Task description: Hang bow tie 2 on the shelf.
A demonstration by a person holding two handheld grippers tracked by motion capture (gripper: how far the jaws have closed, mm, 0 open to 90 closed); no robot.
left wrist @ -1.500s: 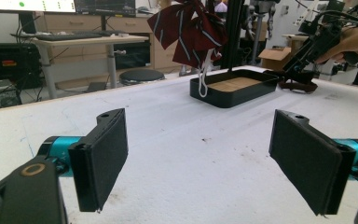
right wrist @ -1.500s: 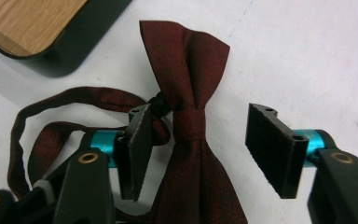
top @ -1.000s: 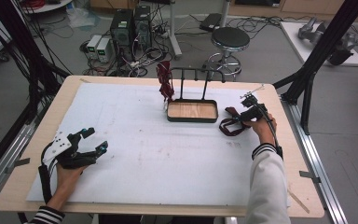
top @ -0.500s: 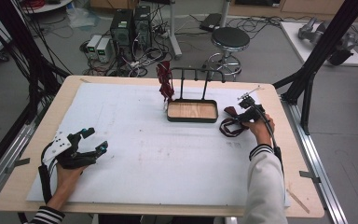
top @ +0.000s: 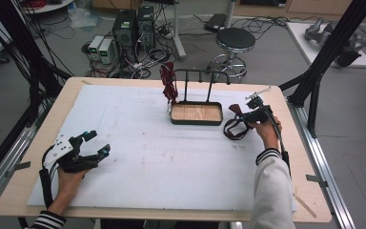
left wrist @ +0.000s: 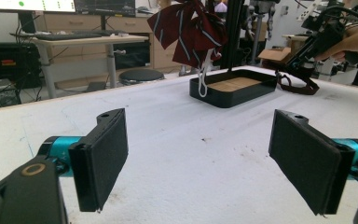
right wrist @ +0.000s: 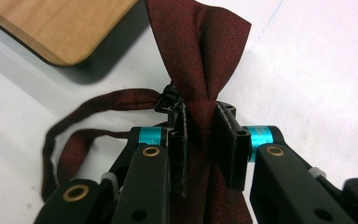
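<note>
A dark red bow tie [right wrist: 196, 42] lies on the white mat right of the stand, and my right gripper [right wrist: 207, 140] is shut on its knot, with one wing fanning out past the pads. Its strap [right wrist: 98, 105] loops away on the mat. From above, the right gripper [top: 245, 116] sits over the bow tie [top: 236, 110] near the tray's right end. My left gripper [top: 99, 143] rests open at the near left with nothing between its pads [left wrist: 105, 154]. A striped bow tie [top: 170, 86] hangs on the stand's rail.
A black tray with a wooden floor [top: 196, 114] stands at the back middle under a black rail. The white mat [top: 171, 162] covers most of the table. Beyond the far edge are a stool [top: 236, 40], computers and cables.
</note>
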